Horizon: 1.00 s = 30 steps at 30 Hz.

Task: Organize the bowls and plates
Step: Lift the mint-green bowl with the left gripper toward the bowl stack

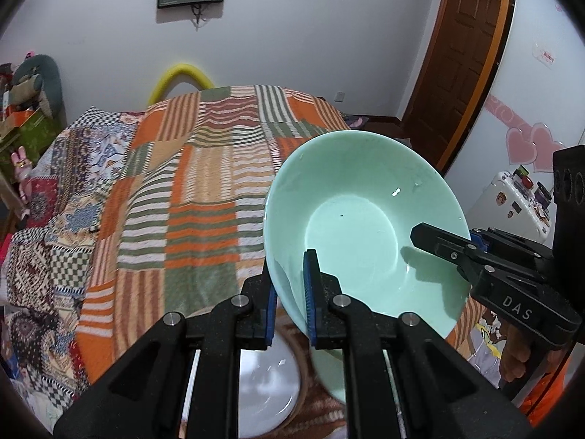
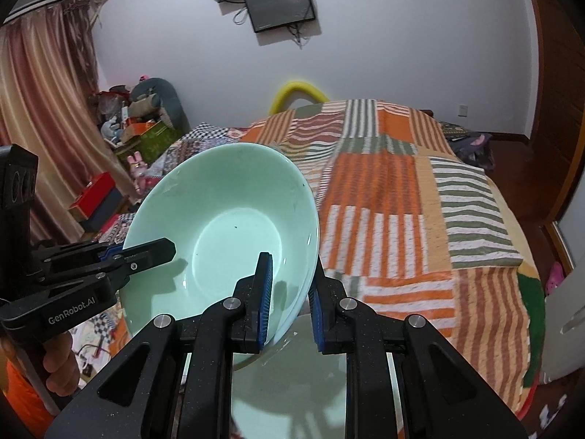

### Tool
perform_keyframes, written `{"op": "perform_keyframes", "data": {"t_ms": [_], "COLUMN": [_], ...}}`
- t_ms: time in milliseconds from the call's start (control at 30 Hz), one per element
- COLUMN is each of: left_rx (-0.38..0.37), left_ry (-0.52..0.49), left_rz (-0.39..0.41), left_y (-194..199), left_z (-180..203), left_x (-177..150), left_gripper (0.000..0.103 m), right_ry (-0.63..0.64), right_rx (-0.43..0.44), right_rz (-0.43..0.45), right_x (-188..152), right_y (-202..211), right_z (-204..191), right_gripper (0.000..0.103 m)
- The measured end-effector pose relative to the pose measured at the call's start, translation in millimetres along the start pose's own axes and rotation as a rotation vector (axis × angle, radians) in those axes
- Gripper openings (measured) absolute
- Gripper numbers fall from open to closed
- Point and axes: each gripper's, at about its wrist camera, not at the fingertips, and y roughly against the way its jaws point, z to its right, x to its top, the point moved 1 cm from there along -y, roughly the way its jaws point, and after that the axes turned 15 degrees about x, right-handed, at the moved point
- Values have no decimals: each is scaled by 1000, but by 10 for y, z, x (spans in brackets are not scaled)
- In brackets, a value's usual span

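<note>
A mint green bowl (image 1: 351, 226) (image 2: 234, 226) hangs tilted in the air above the bed, held by both grippers. My left gripper (image 1: 290, 292) is shut on its near left rim, one blue pad inside and one outside. My right gripper (image 2: 290, 292) is shut on the opposite rim in the same way. Each gripper shows in the other's view: the right gripper (image 1: 464, 245) at the bowl's right edge, the left gripper (image 2: 124, 252) at its left edge. Below the bowl lies a white plate (image 1: 267, 395) (image 2: 292, 366), partly hidden by the fingers.
A bed with a striped orange and green patchwork quilt (image 1: 204, 190) (image 2: 402, 201) fills the middle ground. A brown door (image 1: 460, 55) and a white stickered case (image 1: 512, 201) stand right. Boxes and toys (image 2: 139, 135) pile up by the curtain (image 2: 44, 109). A hand (image 2: 58, 358) grips the left handle.
</note>
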Motion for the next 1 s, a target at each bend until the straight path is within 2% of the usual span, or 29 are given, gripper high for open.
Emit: {"op": "perform_keyframes", "data": {"t_ms": [467, 1000], "left_rx": [74, 122], "left_ry": [52, 84], "left_rz": [-35, -155], "left_y": [190, -172], "left_z": [-583, -921], "left_x": [-427, -888], "left_gripper": [12, 12], "right_ry": [23, 19], "right_rx": [79, 103], "right_rz": [-56, -190], "right_x": [-244, -593], "right_y": [-324, -783], "right_z": [-497, -710], "right_gripper": [17, 17]}}
